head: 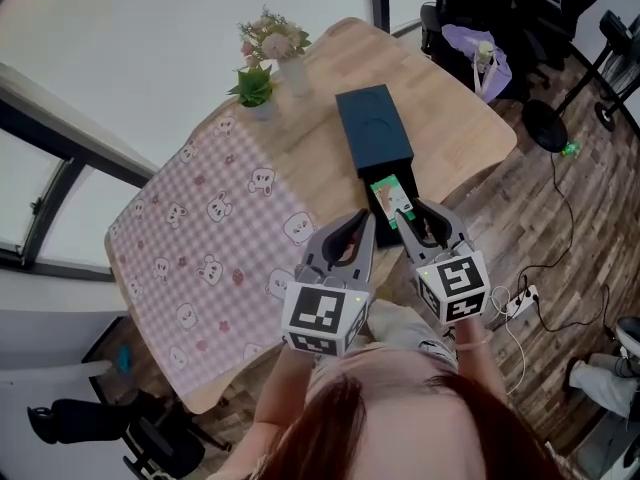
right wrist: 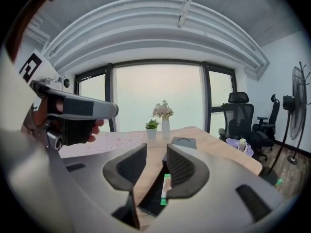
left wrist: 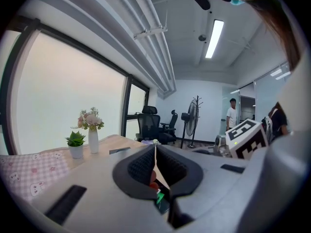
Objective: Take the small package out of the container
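A dark blue box point(head: 372, 128) lies on the wooden table, its drawer point(right wrist: 151, 199) pulled out toward me. The small green package point(head: 391, 196) lies in that drawer. My right gripper point(head: 420, 218) hovers over the drawer's near end with its jaws open. In the right gripper view point(right wrist: 156, 149) the package point(right wrist: 166, 186) shows below, under the right jaw, and nothing is pressed between the pads. My left gripper point(head: 362, 224) is just left of the drawer, above the table's edge. Its jaws point(left wrist: 155, 148) are shut and empty, with a bit of the green package point(left wrist: 159, 198) showing beneath them.
A pink checked cloth point(head: 210, 248) covers the table's left half. A flower vase point(head: 285, 53) and a small potted plant point(head: 256, 88) stand at the far end. Office chairs point(head: 480, 8) and a power strip with cables point(head: 520, 298) are on the floor to the right. A person point(left wrist: 232, 115) stands far off.
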`<move>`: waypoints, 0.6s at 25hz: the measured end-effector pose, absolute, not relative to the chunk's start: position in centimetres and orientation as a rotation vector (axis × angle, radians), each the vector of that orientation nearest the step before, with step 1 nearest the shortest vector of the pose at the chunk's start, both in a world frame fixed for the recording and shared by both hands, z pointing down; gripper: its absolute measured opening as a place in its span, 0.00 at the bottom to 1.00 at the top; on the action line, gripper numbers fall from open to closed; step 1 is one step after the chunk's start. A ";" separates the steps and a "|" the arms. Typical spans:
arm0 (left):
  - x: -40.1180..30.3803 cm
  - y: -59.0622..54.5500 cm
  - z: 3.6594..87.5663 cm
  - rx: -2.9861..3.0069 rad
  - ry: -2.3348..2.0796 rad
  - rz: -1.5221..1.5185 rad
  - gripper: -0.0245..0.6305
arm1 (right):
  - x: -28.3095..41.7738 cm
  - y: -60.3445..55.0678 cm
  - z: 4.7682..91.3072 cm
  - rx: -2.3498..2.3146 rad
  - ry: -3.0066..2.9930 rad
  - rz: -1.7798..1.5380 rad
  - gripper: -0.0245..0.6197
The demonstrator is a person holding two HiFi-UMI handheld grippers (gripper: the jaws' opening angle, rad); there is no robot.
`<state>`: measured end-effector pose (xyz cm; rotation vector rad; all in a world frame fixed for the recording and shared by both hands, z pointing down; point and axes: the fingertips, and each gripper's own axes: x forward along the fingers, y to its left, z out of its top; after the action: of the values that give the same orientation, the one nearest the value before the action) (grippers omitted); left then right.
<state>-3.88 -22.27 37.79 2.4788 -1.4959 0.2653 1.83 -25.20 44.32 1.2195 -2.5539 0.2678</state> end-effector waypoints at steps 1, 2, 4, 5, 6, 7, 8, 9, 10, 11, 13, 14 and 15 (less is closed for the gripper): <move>-3.9 -22.6 38.0 2.473 -1.500 0.268 0.06 | 1.7 -25.6 44.8 1.203 -2.548 0.274 0.24; -4.0 -22.9 38.2 2.466 -1.506 0.271 0.06 | 1.6 -25.9 45.3 1.186 -2.541 0.281 0.25; -4.3 -23.3 38.5 2.450 -1.518 0.276 0.06 | 1.4 -26.5 46.4 1.155 -2.521 0.292 0.28; -4.5 -23.5 38.7 2.444 -1.521 0.277 0.06 | 1.3 -26.8 47.0 1.143 -2.510 0.297 0.29; -4.6 -23.8 38.8 2.438 -1.522 0.279 0.06 | 1.2 -27.2 47.6 1.131 -2.499 0.305 0.30; -4.8 -24.1 39.0 2.434 -1.522 0.282 0.06 | 1.1 -27.7 48.2 1.121 -2.488 0.315 0.31; -4.9 -24.4 39.2 2.431 -1.520 0.286 0.06 | 1.0 -28.0 48.9 1.112 -2.475 0.325 0.32; -5.0 -24.6 39.4 2.429 -1.517 0.291 0.06 | 0.9 -28.3 49.6 1.106 -2.460 0.332 0.34; -5.2 -24.8 39.6 2.429 -1.512 0.297 0.06 | 0.9 -28.6 50.3 1.101 -2.443 0.337 0.35; -5.3 -24.9 39.8 2.430 -1.506 0.304 0.06 | 0.9 -28.8 51.1 1.098 -2.425 0.341 0.36; -5.6 -25.3 40.1 2.432 -1.487 0.320 0.06 | 0.9 -29.3 52.4 1.093 -2.390 0.352 0.38; -5.8 -25.5 40.2 2.435 -1.476 0.325 0.06 | 0.8 -29.5 53.0 1.091 -2.373 0.358 0.39; -6.0 -25.8 40.4 2.437 -1.464 0.329 0.06 | 0.7 -29.7 53.5 1.087 -2.358 0.366 0.40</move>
<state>-6.05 -25.83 40.36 2.4371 -1.4642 0.3286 0.75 -29.73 53.52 1.0872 -2.3577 0.3656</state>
